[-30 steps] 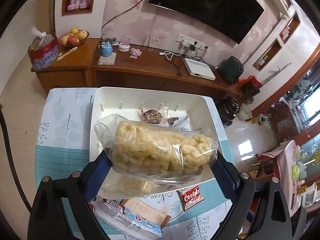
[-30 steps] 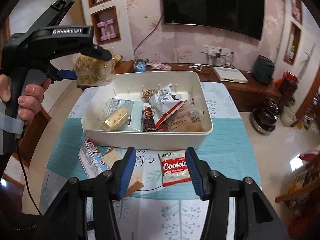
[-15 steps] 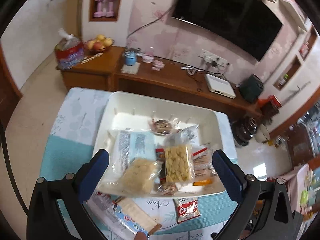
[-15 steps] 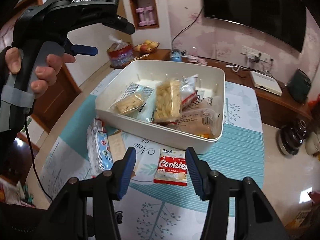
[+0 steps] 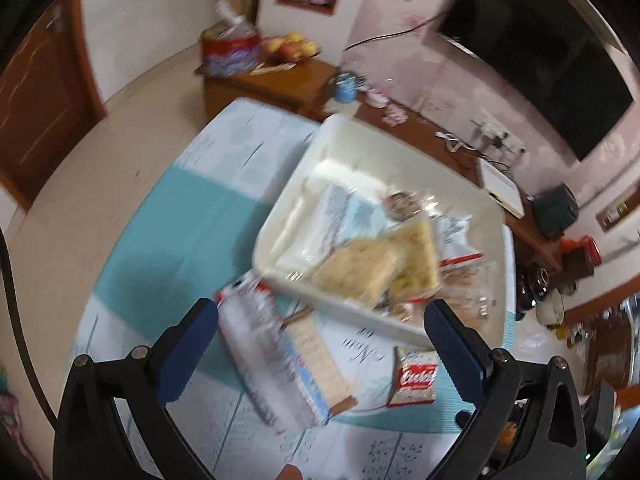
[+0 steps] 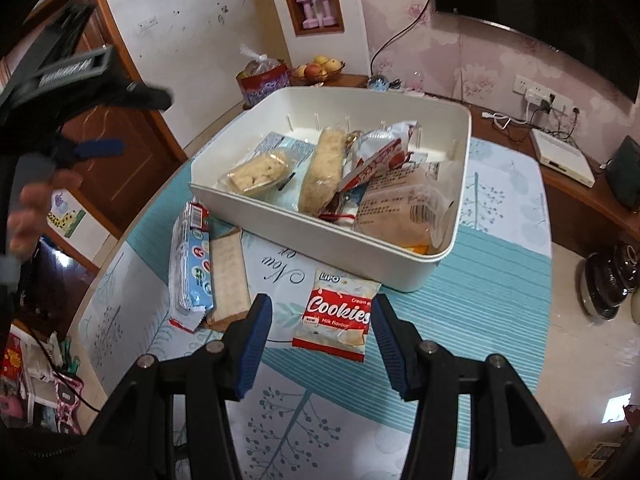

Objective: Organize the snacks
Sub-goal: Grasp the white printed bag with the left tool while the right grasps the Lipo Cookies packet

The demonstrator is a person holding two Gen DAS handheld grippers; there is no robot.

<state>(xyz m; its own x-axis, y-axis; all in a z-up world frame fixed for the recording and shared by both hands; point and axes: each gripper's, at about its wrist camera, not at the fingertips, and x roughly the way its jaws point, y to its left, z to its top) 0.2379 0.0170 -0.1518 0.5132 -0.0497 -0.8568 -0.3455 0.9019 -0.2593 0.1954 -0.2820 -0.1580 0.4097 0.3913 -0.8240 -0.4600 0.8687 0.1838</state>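
step: grab next snack | right gripper (image 6: 322,316) jaws spread, empty, straddling cookie packet (image 6: 335,314) just outside bin (image 6: 320,236) near wall | left gripper (image 5: 320,332) released, empty | tip: descend square, pinch packet mid-body

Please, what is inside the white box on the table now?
The white box holds several snack packs: a clear crisp-cracker pack, a long puffed-rice pack, a red-and-white wrapper and a clear bag with printed text. These overlap, so whatever lies beneath them is hidden.
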